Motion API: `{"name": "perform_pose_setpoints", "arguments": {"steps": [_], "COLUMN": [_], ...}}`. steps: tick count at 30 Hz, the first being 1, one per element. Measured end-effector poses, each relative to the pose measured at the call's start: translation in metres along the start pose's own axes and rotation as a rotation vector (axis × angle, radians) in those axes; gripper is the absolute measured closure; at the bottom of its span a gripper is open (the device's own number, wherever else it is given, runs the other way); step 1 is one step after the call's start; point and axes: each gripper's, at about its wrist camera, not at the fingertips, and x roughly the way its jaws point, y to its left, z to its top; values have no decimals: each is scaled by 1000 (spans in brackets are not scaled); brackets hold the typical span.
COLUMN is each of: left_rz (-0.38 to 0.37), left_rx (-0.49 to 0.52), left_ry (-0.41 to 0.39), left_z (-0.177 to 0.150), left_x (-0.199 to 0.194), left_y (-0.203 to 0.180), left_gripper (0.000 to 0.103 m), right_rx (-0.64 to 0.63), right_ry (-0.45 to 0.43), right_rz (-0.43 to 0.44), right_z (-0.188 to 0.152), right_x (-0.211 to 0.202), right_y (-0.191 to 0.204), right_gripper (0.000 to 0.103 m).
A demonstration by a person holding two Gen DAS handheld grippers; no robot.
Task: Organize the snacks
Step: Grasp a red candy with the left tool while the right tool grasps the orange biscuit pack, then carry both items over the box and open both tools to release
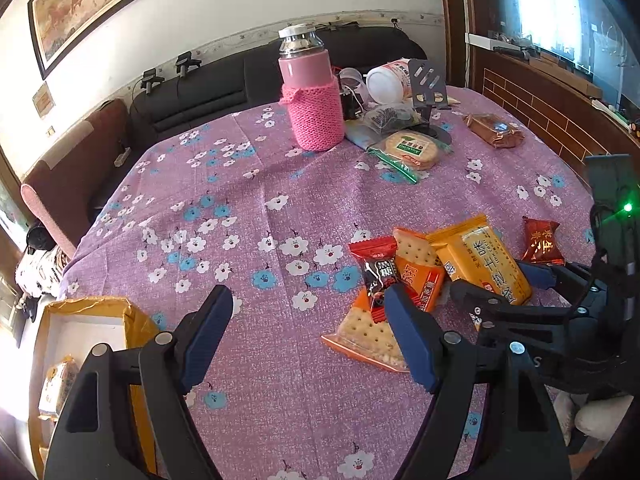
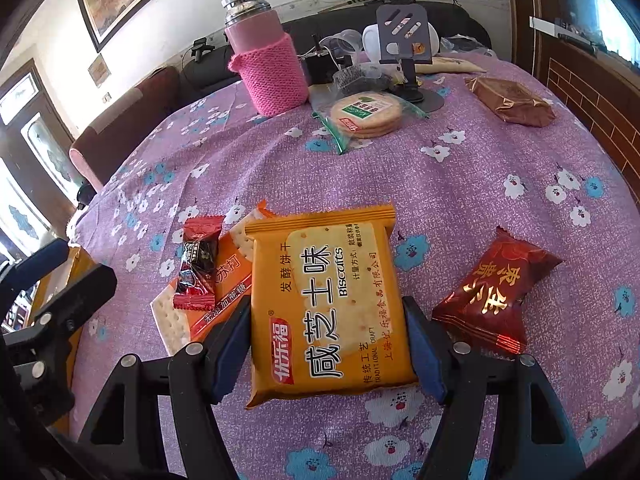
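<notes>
Between the right tongs (image 2: 326, 344), pads pressing both long edges, sits the yellow biscuit pack (image 2: 332, 304), lying on the bench (image 2: 460, 184) over an orange cracker pack (image 2: 224, 280). Left tongs (image 1: 308, 340) gape empty beside a small red candy (image 1: 378, 276); a cardboard box (image 1: 92, 320) stands off the bench edge.

Yellow biscuit packet (image 2: 332, 304) atop cracker packets (image 2: 224, 280)

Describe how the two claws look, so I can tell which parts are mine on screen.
Both match: the left claw and right claw have black plastic linkage arms with round silver pivot pins and ribbed dark-blue pads. In the left wrist view, the right claw's black body shows a glowing green light.
</notes>
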Motion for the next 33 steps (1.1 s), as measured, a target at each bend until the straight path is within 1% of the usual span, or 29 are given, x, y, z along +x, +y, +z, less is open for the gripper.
{"name": "perform_pose_setpoints", "arguments": {"steps": [2, 4, 6, 8, 13, 15, 17, 18, 19, 20, 21, 22, 25, 29, 33], "left_rz": [-43, -132, -245, -298, -301, -312, -299, -295, -335, -356, -347, -324, -314, -334, -329], "left_rx": [-36, -105, -176, -198, -144, -133, -114, -103, -104, -98, -88, -75, -70, -141, -211], "left_ry": [20, 50, 94, 118, 111, 145, 178, 187, 158, 128, 116, 105, 72, 27, -41], "left_z": [2, 4, 6, 8, 20, 24, 21, 19, 16, 15, 15, 15, 15, 13, 1], "left_x": [7, 17, 29, 38, 54, 66, 79, 83, 81, 77, 73, 69, 57, 27, -25], "left_y": [8, 20, 29, 28, 4, -2, -10, -13, -13, -13, -13, -14, -8, 17, 56], "left_gripper": [25, 25, 25, 27, 28, 28, 28, 36, 57, 72, 76, 76, 77, 77, 77], "right_rx": [38, 71, 93, 96, 88, 87, 87, 87, 85, 82, 77, 72, 59, 50, 36], "right_ry": [6, 10, 10, 9, 5, 1, -3, -5, -7, -10, -15, -22, -52, -105, -158], "right_rz": [32, 58, 70, 73, 66, 59, 54, 51, 47, 44, 40, 36, 35, 66, 108], "right_z": [0, 0, 0, -1, -2, -2, -1, -1, -1, -2, -1, -1, -1, 1, 1], "right_x": [-3, -5, -7, -8, -8, -8, -8, -9, -9, -10, -11, -12, -18, -29, -41], "right_y": [-6, -12, -16, -16, -16, -16, -17, -17, -17, -16, -15, -14, -10, -5, 4], "right_gripper": [30, 30, 30, 30, 30, 30, 30, 30, 30, 30, 30, 31, 31, 31, 31]}}
